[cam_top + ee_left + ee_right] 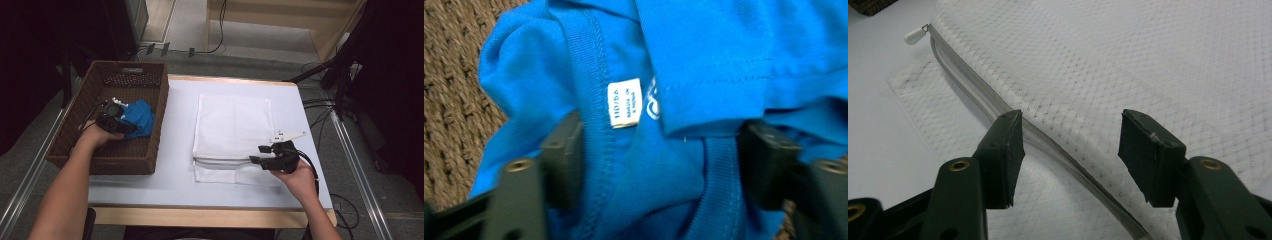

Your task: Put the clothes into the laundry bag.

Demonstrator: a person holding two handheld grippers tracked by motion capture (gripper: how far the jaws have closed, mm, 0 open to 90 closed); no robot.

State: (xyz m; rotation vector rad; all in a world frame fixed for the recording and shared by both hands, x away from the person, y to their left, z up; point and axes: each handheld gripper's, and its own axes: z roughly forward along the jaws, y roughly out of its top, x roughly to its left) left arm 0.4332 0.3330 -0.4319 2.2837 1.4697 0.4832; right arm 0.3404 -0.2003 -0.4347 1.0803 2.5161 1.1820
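High view: overhead, facing forward across the bench (180,150). Gripper views: close-ups on blue shirt (704,55) and mesh bag (1128,65), both visible overhead.

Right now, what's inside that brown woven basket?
Inside the basket lies a crumpled blue garment with a small white label. The left gripper reaches in, its fingers either side of a fold. Whatever lies beneath the cloth is covered.

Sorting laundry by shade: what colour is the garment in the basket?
Bright blue garment, with a white label; clearest in the left gripper view.
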